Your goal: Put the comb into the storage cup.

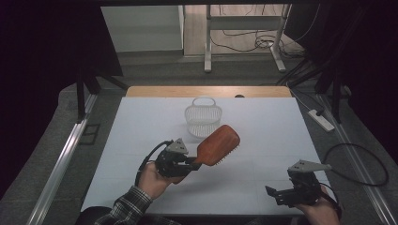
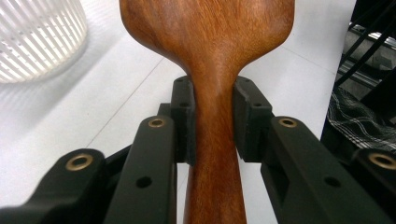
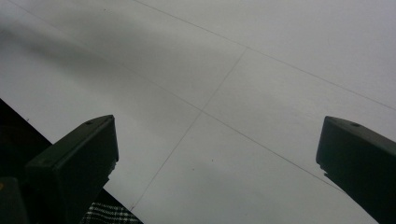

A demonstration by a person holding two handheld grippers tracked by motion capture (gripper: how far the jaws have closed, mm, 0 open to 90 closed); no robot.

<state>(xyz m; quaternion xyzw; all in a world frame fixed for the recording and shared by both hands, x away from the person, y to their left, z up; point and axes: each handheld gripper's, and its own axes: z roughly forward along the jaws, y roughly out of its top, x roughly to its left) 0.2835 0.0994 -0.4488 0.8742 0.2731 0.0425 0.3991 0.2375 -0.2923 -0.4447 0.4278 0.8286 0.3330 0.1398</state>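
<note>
Gripping wooden hairbrush [image 1: 217, 145] by its handle, left claw [image 1: 193, 163] (near white basket [image 1: 203, 117]), right claw [image 1: 277, 193] released

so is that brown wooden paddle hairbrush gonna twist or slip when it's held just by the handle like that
The brown wooden paddle hairbrush looks rigid, so it should not flex. Its broad head hangs far beyond the left gripper, so it may try to pivot downward. The handle looks smooth and polished and narrows between the pads, so it could perhaps slide lengthwise.

A lab recording booth.
You work at a white table [image 1: 141, 140] walled by black curtains [image 1: 42, 56], cables [image 1: 244, 40] and a power strip [image 1: 321, 119] beyond your jaws.
</note>
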